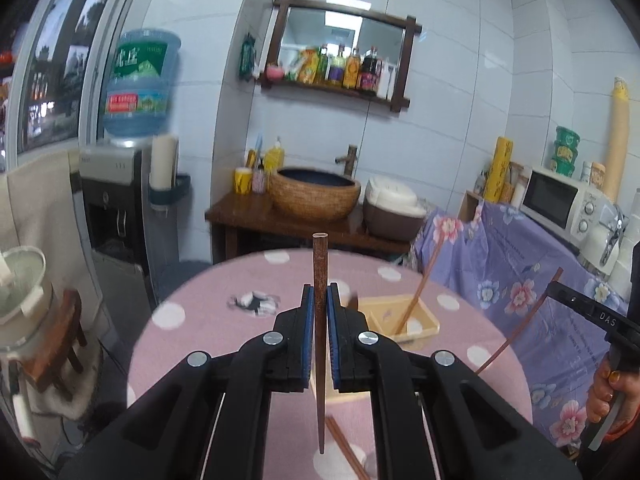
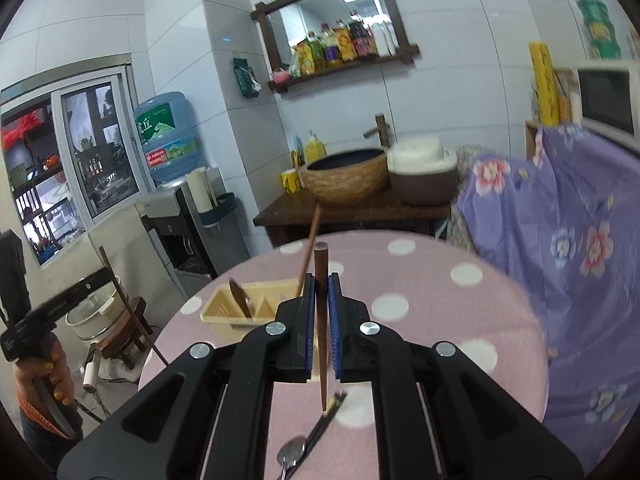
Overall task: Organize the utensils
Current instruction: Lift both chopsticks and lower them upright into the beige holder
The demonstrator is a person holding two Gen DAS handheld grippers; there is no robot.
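The left gripper (image 1: 320, 312) is closed on one dark brown chopstick (image 1: 320, 320), pinched between its blue pads (image 1: 307, 332) and standing upright above the round pink table (image 1: 208, 320) with white dots. Right of it, toward the table's far right edge, sits one beige utensil tray (image 1: 424, 316) with a divider; one reddish chopstick (image 1: 420, 292) leans out of it. Near the front edge, under the gripper, two more reddish chopsticks (image 1: 344, 452) lie flat on the cloth.

The right gripper (image 2: 320, 312) is likewise shut on a single dark chopstick (image 2: 321, 320), held upright. In its view the same tray (image 2: 224, 312) stands to the left, holding one dark spoon handle (image 2: 240, 300) in one compartment and the leaning chopstick (image 2: 310, 244) – which compartment that one is in I cannot tell. At the table's near edge lie one metal spoon (image 2: 291, 454) and a dark pair of chopsticks (image 2: 326, 420), touching each other.

Each view catches the other gripper at its margin with its chopstick.
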